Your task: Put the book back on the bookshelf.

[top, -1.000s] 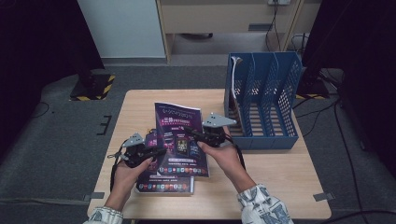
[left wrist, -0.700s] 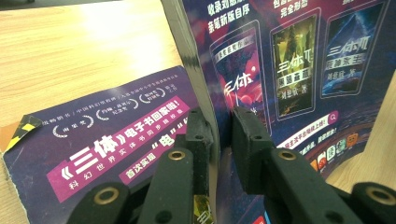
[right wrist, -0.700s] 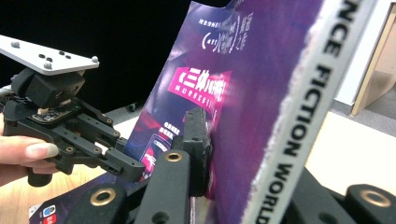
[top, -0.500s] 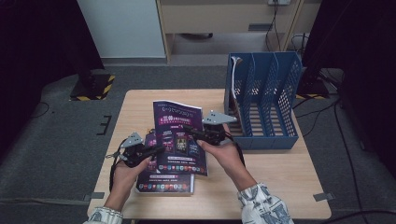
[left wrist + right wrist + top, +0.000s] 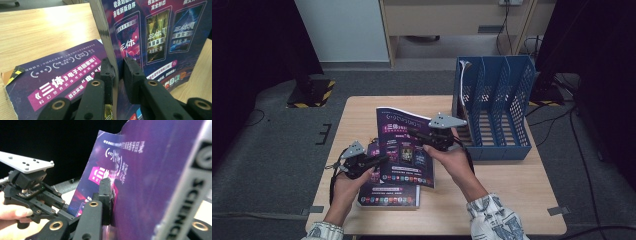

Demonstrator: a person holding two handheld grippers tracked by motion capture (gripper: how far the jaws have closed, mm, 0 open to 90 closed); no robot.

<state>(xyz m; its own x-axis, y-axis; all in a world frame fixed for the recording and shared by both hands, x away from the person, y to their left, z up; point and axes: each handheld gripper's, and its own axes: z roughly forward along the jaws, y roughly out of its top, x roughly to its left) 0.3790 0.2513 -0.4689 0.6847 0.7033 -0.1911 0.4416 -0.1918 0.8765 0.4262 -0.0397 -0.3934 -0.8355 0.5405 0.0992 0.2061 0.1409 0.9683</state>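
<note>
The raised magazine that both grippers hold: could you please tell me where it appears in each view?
High view: the raised magazine stands mid-table, between the left gripper and the right gripper.
Left gripper view: its edge sits between the jaws, cover filling the right.
Right gripper view: it fills the right half.
Shared landmark: the second magazine lying flat, also in the left gripper view.
</note>
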